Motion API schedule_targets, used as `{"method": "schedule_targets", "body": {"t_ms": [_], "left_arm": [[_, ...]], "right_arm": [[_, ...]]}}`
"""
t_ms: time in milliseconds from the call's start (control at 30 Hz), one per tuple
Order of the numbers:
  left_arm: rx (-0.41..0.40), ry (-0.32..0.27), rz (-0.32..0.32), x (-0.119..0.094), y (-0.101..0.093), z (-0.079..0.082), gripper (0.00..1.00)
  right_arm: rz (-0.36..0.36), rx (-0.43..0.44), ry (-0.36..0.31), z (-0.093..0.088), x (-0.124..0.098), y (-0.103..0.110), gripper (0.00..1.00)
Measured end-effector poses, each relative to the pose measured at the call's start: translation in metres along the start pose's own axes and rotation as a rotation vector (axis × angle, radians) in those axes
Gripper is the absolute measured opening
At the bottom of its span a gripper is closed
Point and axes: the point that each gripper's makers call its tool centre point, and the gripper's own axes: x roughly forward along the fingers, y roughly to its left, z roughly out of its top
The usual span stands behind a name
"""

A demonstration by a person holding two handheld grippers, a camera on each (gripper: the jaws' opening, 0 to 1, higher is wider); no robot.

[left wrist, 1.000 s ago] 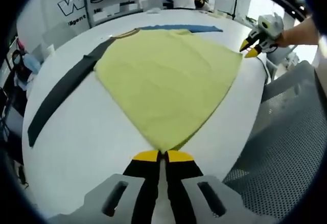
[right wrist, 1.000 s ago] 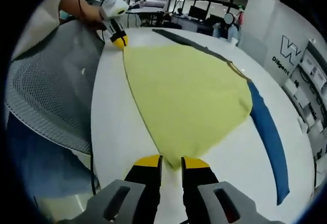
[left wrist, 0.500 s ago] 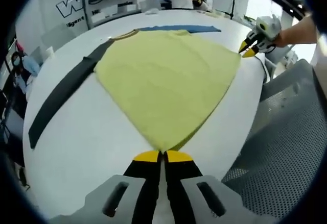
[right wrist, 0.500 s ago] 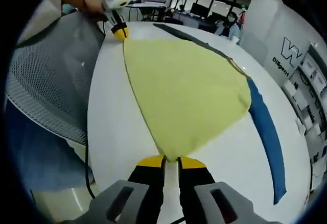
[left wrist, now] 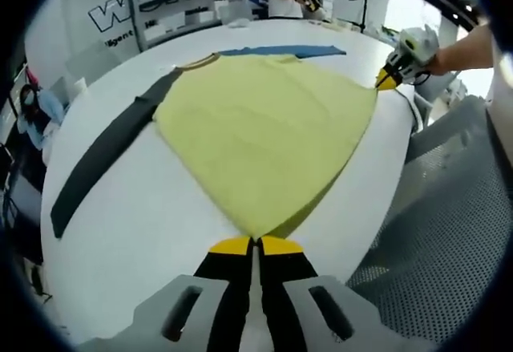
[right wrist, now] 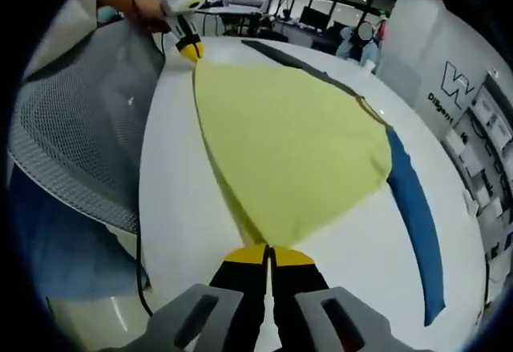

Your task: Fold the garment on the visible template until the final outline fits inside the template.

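White tabletop carries the yellow garment, edged by a black strip and a blue strip. We see the left gripper pinching the near corner, as before. Right gripper view: the right gripper, spread a second ago, now pinches the garment's other corner.

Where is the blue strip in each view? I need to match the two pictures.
Left gripper view: blue strip lies at the top, beyond the yellow garment's far edge.
Right gripper view: it runs down the right side.
Shared landmark: the yellow garment.
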Motion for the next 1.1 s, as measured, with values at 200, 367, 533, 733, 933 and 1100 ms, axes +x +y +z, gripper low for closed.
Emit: {"method": "schedule_targets", "body": {"t_ms": [200,367,533,733,933,1100], "left_arm": [[-0.005,-0.017,0.0,-0.01,0.007,0.004,0.01],[-0.015,0.025,-0.027,-0.008,0.005,-0.009,0.01],[-0.014,0.039,-0.022,-0.009,0.01,-0.014,0.01],[-0.009,0.075,-0.041,-0.008,0.007,-0.023,0.01],[0.0,0.102,-0.08,-0.006,-0.004,-0.028,0.01],[0.017,0.124,-0.089,-0.005,-0.007,-0.033,0.01]], "right_arm": [[0.008,-0.014,-0.036,0.018,-0.011,0.007,0.0],[0.049,-0.098,-0.022,0.02,-0.008,0.027,0.0],[0.077,-0.108,-0.014,0.017,-0.001,0.041,0.0],[0.104,-0.112,0.009,0.009,0.004,0.052,0.0],[0.1,-0.101,0.027,0.002,0.004,0.051,0.0],[0.103,-0.097,0.037,-0.002,0.003,0.053,0.0]]}}
